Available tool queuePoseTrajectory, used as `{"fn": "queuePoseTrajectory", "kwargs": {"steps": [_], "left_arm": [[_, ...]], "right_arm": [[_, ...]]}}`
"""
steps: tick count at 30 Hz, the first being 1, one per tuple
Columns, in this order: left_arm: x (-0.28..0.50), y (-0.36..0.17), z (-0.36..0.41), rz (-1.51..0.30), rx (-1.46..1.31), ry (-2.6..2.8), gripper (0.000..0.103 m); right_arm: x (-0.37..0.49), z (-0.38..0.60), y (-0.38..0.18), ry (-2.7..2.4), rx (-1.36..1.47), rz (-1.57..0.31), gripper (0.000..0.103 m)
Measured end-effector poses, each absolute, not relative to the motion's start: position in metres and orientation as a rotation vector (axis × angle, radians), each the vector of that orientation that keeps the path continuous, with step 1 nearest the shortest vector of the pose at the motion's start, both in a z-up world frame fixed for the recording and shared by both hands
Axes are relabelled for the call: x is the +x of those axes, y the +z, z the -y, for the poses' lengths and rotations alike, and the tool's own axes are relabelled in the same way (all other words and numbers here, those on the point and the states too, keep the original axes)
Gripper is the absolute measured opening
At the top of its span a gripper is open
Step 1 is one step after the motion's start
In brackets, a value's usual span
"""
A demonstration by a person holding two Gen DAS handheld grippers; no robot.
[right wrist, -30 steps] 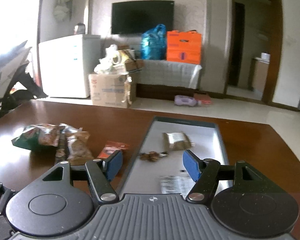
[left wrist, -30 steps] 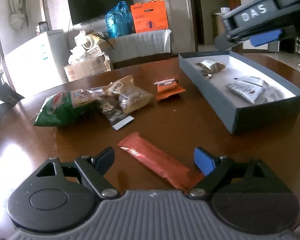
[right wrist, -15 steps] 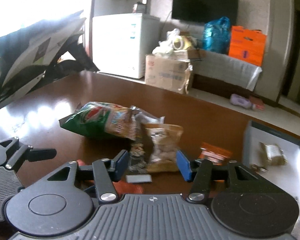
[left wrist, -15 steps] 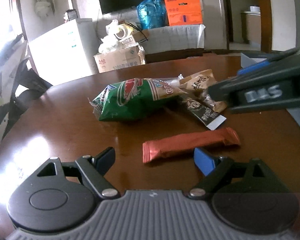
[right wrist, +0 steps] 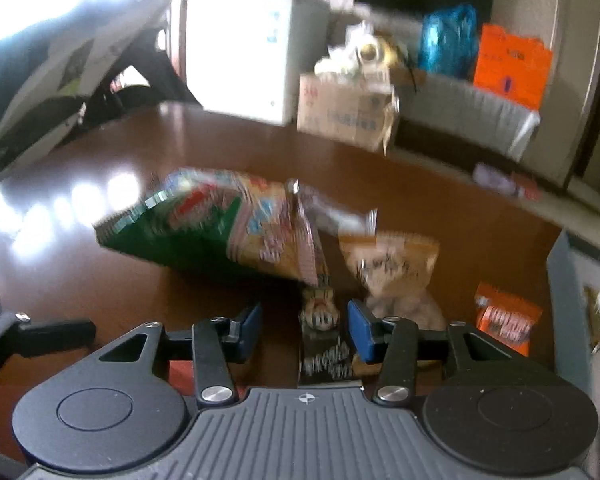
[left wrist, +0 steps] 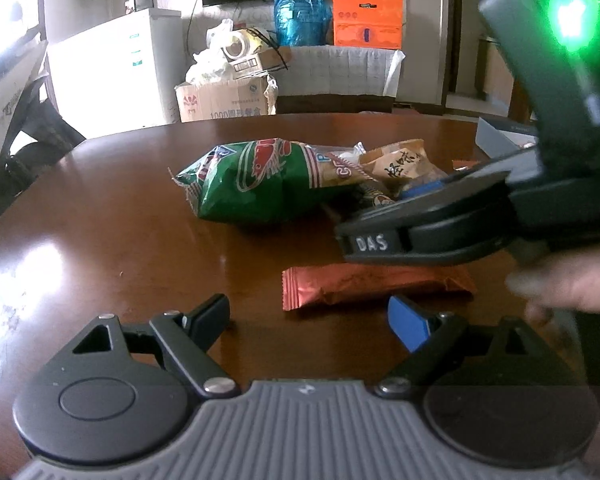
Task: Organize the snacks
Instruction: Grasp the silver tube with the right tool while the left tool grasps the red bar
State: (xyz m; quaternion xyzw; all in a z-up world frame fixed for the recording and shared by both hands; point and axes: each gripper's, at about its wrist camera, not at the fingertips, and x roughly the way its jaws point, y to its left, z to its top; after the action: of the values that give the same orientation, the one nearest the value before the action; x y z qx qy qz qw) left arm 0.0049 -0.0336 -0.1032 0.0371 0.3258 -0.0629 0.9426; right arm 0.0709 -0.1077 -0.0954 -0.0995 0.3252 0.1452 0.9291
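A green chip bag [left wrist: 260,184] lies on the brown table [left wrist: 120,208] with a tan snack pack [left wrist: 400,162] at its right. A red-orange bar [left wrist: 372,284] lies just ahead of my open, empty left gripper [left wrist: 312,318]. My right gripper [right wrist: 304,326] is open, its jaws either side of a dark sachet [right wrist: 322,332]; it crosses the left wrist view [left wrist: 440,224] above the bar. The right wrist view also shows the green bag [right wrist: 204,228], the tan pack [right wrist: 392,268] and a small orange packet [right wrist: 504,318]. That view is blurred.
The grey box's corner [left wrist: 496,134] shows at the table's right, its wall also in the right wrist view [right wrist: 568,300]. Behind the table stand a white fridge [left wrist: 116,68], a cardboard box [left wrist: 224,100], a blue bag and an orange box [left wrist: 366,18].
The right gripper swung left from over the grey box and came down over the snack pile, around the dark sachet. The left gripper turned left; the bar now lies crosswise before it.
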Motion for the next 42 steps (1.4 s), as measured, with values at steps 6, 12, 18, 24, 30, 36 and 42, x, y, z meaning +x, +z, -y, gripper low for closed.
{"fn": "queuePoseTrajectory", "kwargs": {"steps": [6,12,18,24,30,36,42], "left_arm": [[0.004,-0.105,0.036,-0.655,0.093,-0.155,0.088],[0.001,-0.106,0.044,-0.637,0.144,-0.202,0.088],[0.0,-0.102,0.062,-0.593,0.304,-0.328,0.088],[0.005,-0.104,0.072,-0.556,0.395,-0.441,0.088],[0.009,-0.102,0.078,-0.417,0.692,-0.642,0.088],[0.029,-0.097,0.066,-0.398,0.71,-0.822,0.088],[0.068,-0.097,0.068,-0.513,0.607,-0.931,0.086]], "right_arm": [[0.071,0.121,-0.093,0.305,-0.153,-0.694,0.028],[0.059,0.13,-0.088,0.315,-0.169,-0.739,0.028],[0.042,0.15,-0.082,0.334,-0.204,-0.771,0.028],[0.03,0.163,-0.079,0.334,-0.22,-0.789,0.028],[0.022,0.177,-0.073,0.329,-0.201,-0.794,0.028],[0.018,0.183,-0.072,0.337,-0.195,-0.807,0.028],[0.021,0.181,-0.071,0.34,-0.192,-0.817,0.028]]}}
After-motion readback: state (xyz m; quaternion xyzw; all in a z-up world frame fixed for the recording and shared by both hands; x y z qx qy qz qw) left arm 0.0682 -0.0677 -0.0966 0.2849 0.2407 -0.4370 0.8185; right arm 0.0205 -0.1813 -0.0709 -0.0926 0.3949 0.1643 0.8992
